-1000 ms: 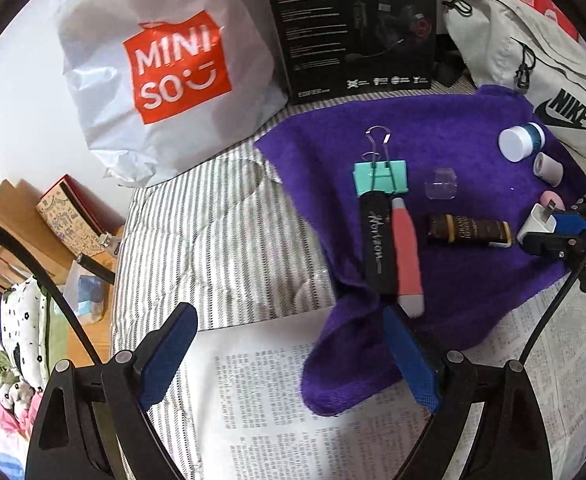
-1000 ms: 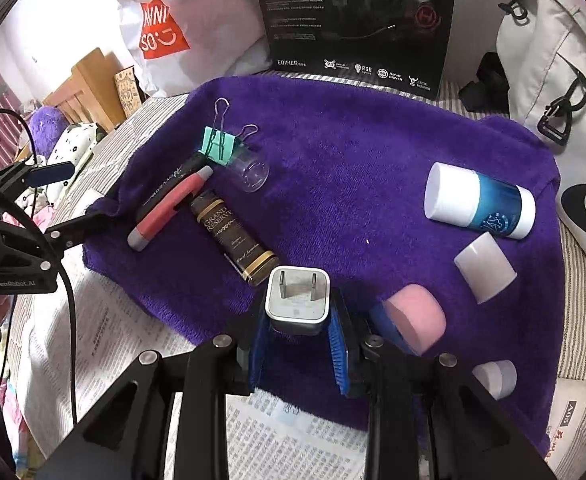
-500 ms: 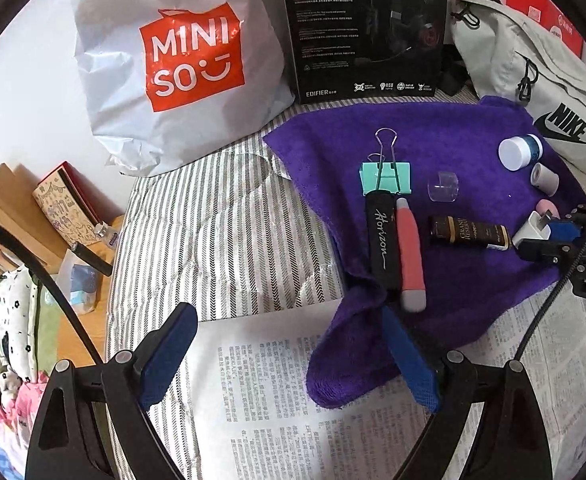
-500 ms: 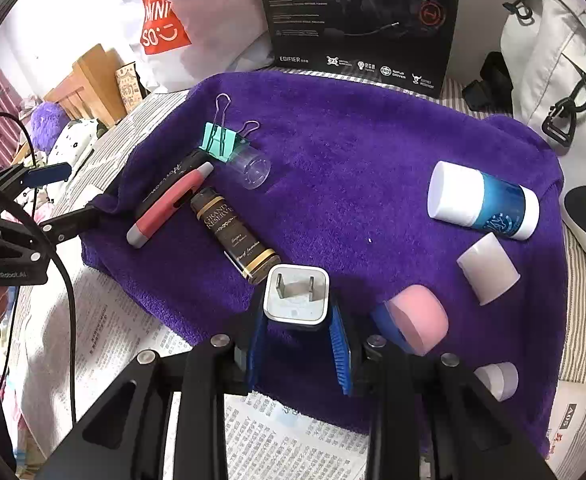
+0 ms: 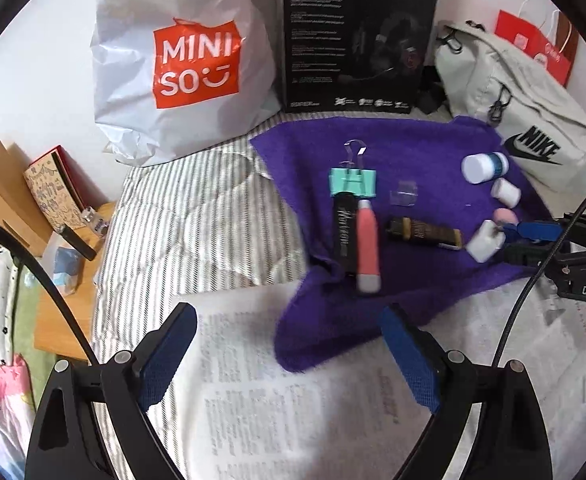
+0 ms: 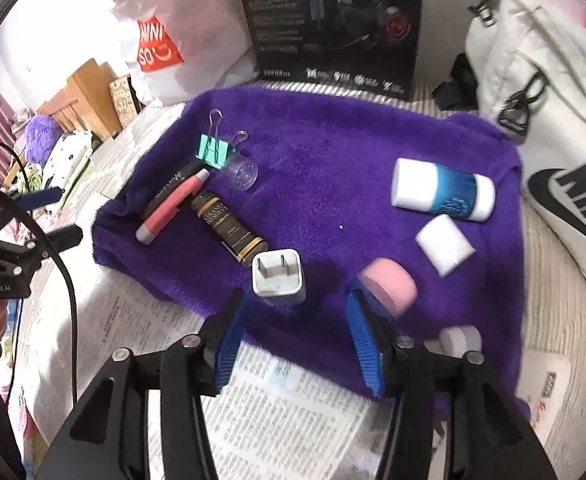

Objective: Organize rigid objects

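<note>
Purple towel [image 6: 333, 184] with one white charger [image 6: 279, 276], one binder clip [image 6: 213, 152].

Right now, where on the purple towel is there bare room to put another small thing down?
The widest bare stretch of towel lies mid-cloth, bordered by the clear cup, the blue bottle and the black box. Crowded spots: the left edge, where clip, pens and brown tube lie packed, and the near right around charger, pink cap and white caps.
</note>
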`<state>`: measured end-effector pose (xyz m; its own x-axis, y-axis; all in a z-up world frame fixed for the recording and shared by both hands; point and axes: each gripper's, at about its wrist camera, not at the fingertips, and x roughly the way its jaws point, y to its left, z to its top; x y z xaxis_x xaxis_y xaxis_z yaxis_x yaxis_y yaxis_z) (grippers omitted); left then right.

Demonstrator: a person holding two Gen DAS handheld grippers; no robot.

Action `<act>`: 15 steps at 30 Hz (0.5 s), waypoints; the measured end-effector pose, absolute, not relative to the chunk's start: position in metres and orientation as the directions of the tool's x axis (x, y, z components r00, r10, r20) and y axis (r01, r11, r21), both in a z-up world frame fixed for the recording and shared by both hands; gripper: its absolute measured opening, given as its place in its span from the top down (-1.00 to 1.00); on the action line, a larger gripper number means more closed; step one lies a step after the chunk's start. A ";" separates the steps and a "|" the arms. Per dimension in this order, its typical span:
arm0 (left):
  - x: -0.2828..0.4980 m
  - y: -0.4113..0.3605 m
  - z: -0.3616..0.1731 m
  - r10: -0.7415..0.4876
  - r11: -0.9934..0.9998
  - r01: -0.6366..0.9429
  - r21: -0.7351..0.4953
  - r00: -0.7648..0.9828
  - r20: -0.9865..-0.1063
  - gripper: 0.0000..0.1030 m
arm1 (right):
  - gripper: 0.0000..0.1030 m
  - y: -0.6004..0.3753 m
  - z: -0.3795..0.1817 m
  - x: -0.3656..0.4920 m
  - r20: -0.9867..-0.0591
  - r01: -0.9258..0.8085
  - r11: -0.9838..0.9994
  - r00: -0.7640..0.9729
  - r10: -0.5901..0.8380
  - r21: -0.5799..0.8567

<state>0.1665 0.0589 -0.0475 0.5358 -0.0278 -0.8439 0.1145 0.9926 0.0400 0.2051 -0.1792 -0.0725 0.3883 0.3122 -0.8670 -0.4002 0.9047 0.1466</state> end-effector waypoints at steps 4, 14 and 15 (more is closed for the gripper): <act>0.150 0.042 -0.037 -0.054 0.992 0.125 0.019 0.554 -0.831 -0.88 | -0.45 -0.191 -0.053 0.178 -0.846 -0.372 0.920 0.446 0.291 0.121; 0.100 -0.005 -0.012 -0.134 0.986 0.161 -0.047 0.588 -0.797 -0.96 | -0.86 -0.245 -0.014 0.112 -0.828 -0.193 0.975 0.525 0.195 0.108; 0.095 -0.008 -0.009 -0.143 0.985 0.163 -0.056 0.593 -0.792 -0.97 | -0.89 -0.250 -0.012 0.105 -0.828 -0.175 0.980 0.531 0.178 0.099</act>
<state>0.0950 -0.0083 -0.0092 0.5935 -0.1432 -0.7920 0.1625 0.9851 -0.0563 0.1053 -0.2502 -0.0124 0.5310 0.1783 -0.8284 -0.1745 0.9797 0.0990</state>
